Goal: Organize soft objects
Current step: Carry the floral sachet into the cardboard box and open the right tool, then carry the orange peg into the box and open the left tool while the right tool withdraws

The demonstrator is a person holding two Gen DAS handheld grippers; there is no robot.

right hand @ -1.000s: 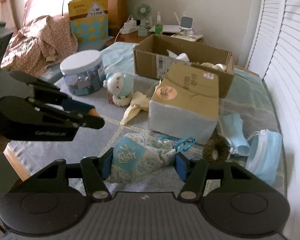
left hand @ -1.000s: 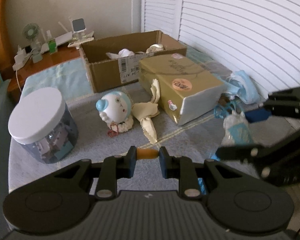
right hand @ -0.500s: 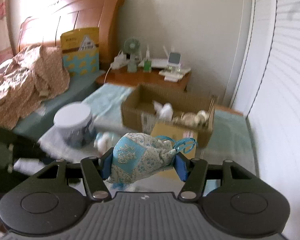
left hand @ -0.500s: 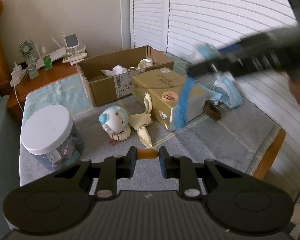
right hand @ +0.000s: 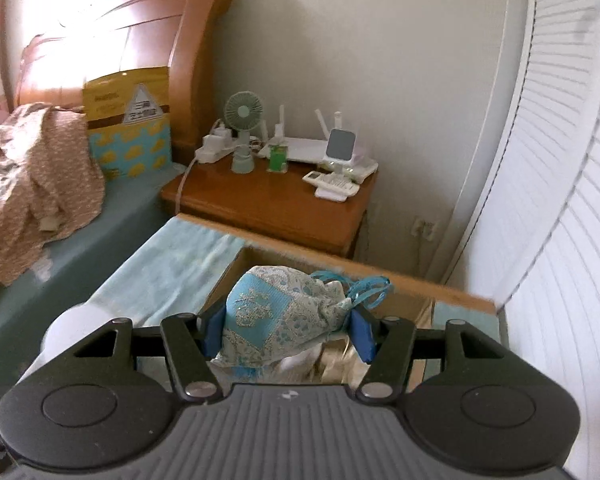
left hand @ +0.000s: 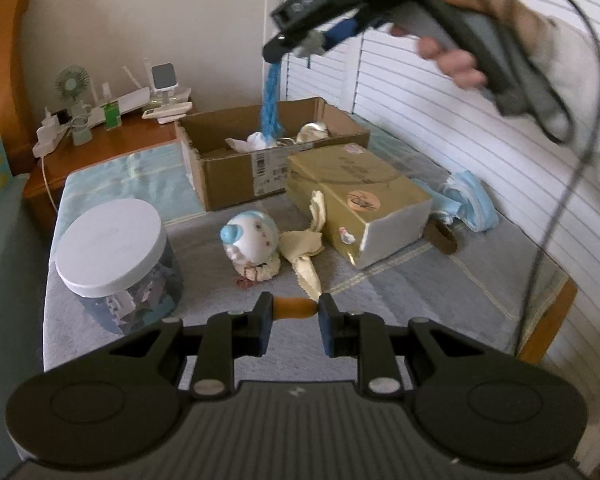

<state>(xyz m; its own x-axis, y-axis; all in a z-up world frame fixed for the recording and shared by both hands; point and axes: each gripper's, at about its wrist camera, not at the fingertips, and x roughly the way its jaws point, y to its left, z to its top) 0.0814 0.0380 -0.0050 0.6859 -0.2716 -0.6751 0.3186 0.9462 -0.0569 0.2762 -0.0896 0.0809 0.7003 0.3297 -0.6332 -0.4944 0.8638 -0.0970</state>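
on the grey cloth-covered table (left hand: 228, 280): a round clear jar with a white lid (left hand: 116, 264) at left, a white and blue doll head with a frilled collar (left hand: 252, 240) mid-table, a pale yellow cloth (left hand: 304, 252) touching it, a gold rectangular box (left hand: 360, 200) just beside, blue face masks (left hand: 472, 204) and a small brown ring (left hand: 440, 236) by the white louvred doors (left hand: 480, 120). behind these, an open brown cardboard box (left hand: 260, 160) with white and shiny bits inside.

seen only from the left wrist: the hand (left hand: 460, 56) on the right gripper (left hand: 296, 40), raised high over the cardboard box, blue cord (left hand: 270, 100) dangling toward it. seen only from the right wrist: wooden headboard (right hand: 140, 60), floral brown cloth (right hand: 32, 184) on the bed, nightstand (right hand: 276, 200) with small fan (right hand: 242, 136).

right gripper (right hand: 288, 332) pinching a light blue patterned drawstring pouch (right hand: 280, 316) between both blue pads, over the cardboard box's (right hand: 236, 276) near edge.

left gripper (left hand: 294, 314) low over the table, jaws pressed onto a small orange piece (left hand: 294, 307).
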